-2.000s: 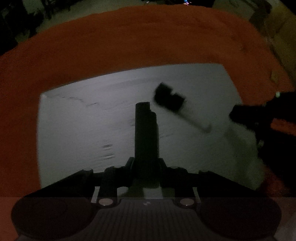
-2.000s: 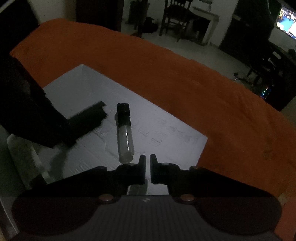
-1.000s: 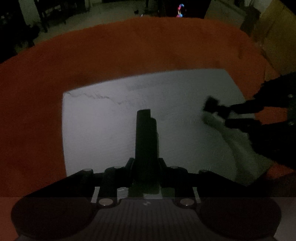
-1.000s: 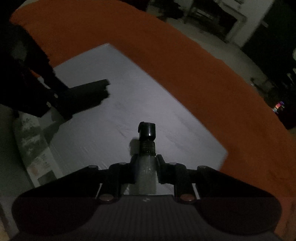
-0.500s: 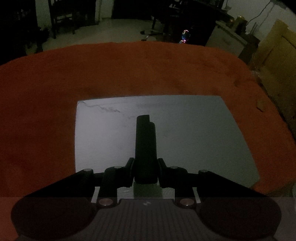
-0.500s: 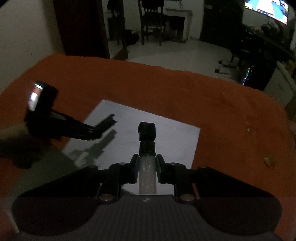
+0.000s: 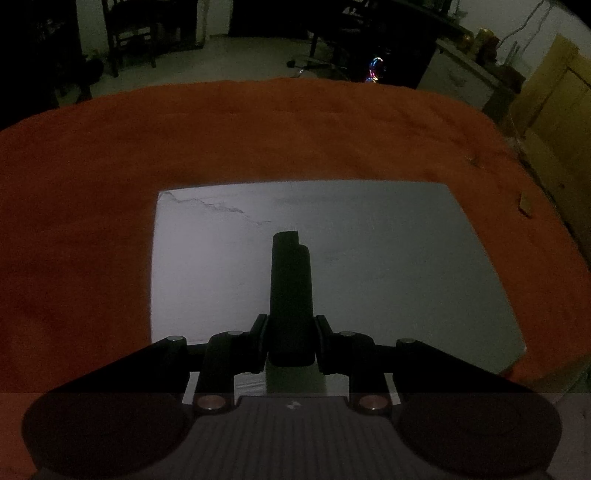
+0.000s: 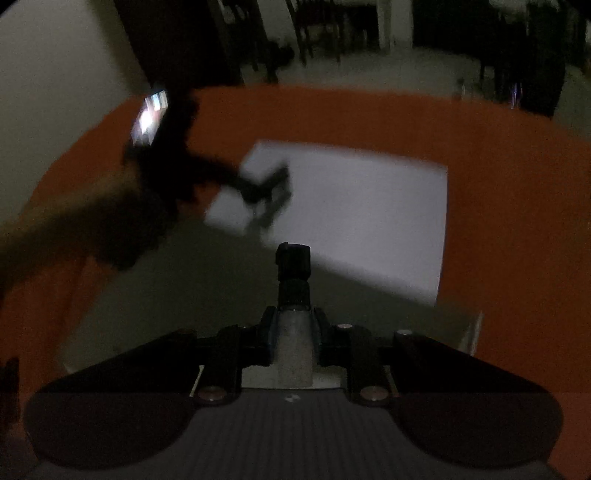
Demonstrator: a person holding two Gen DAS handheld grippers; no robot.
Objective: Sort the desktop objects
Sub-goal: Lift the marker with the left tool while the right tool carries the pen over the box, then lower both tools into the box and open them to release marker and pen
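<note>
My left gripper (image 7: 291, 332) is shut on a black oblong object (image 7: 290, 280) that sticks forward over a white board (image 7: 388, 258). The board lies on an orange cloth (image 7: 258, 140). In the right wrist view, my right gripper (image 8: 293, 328) is shut on a small clear bottle (image 8: 294, 347) with a black cap (image 8: 293, 262), held above the board's (image 8: 369, 206) near side. The left gripper (image 8: 267, 186) shows there blurred at the left, over the board's left corner, with a person's hand (image 8: 74, 229) behind it.
A small scrap (image 7: 523, 206) lies on the cloth right of the board. A yellowish cabinet (image 7: 554, 110) stands beyond the table's right edge, chairs (image 7: 129, 33) on the floor behind. A dim grey area (image 8: 184, 295) lies in front of the board.
My right gripper lifted the bottle off the board, rose, pulled back and rolled. It has left the left wrist view. The left gripper has stayed nearly in place with the black object.
</note>
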